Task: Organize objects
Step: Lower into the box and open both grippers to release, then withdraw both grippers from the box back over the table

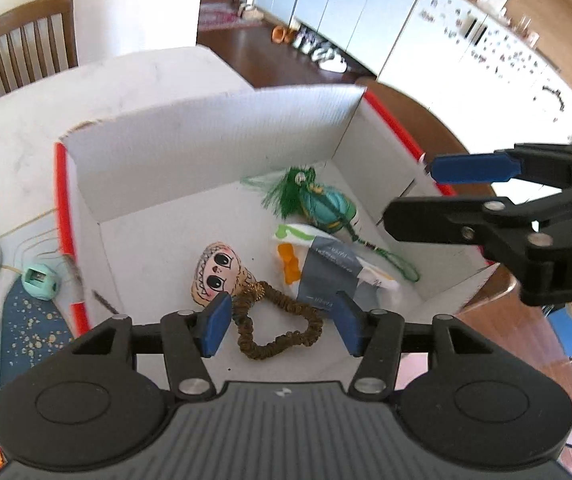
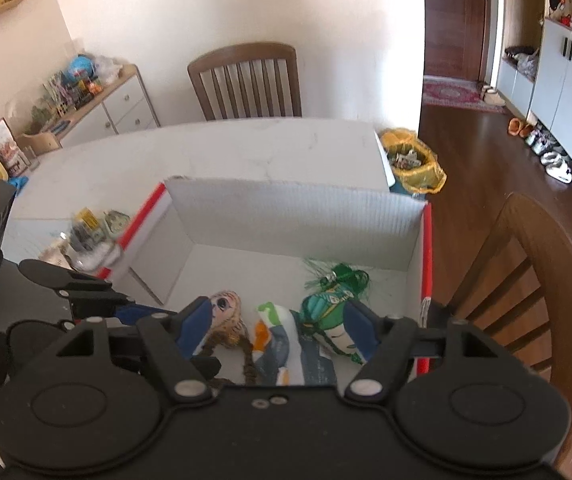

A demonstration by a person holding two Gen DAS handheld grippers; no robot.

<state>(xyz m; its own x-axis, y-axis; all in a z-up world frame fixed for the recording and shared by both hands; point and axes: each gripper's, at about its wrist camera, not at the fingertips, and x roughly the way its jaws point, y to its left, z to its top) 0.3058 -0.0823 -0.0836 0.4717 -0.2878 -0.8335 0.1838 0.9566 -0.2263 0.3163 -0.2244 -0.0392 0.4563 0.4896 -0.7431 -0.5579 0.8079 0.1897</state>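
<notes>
A white cardboard box [image 1: 214,148] with red edges stands on the white table. Inside it lie a doll-face charm [image 1: 218,272] on a brown scrunchie [image 1: 282,328], a green tasselled sachet [image 1: 325,204] and a white, grey and orange paper packet [image 1: 329,268]. My left gripper [image 1: 282,320] hovers open above the scrunchie, its blue pads clear of it. My right gripper [image 1: 409,192] hangs open over the box's right side. In the right wrist view the right gripper [image 2: 278,324] is open above the packet [image 2: 282,344], with the sachet [image 2: 325,308] and the charm [image 2: 228,304] beside it in the box [image 2: 293,216].
Left of the box lie a mint sharpener [image 1: 40,280], a blue speckled piece [image 1: 26,328] and other small clutter [image 2: 86,236]. Wooden chairs stand behind the table [image 2: 246,80] and at its right [image 2: 525,280]. A yellow-bagged bin [image 2: 409,160] sits on the floor.
</notes>
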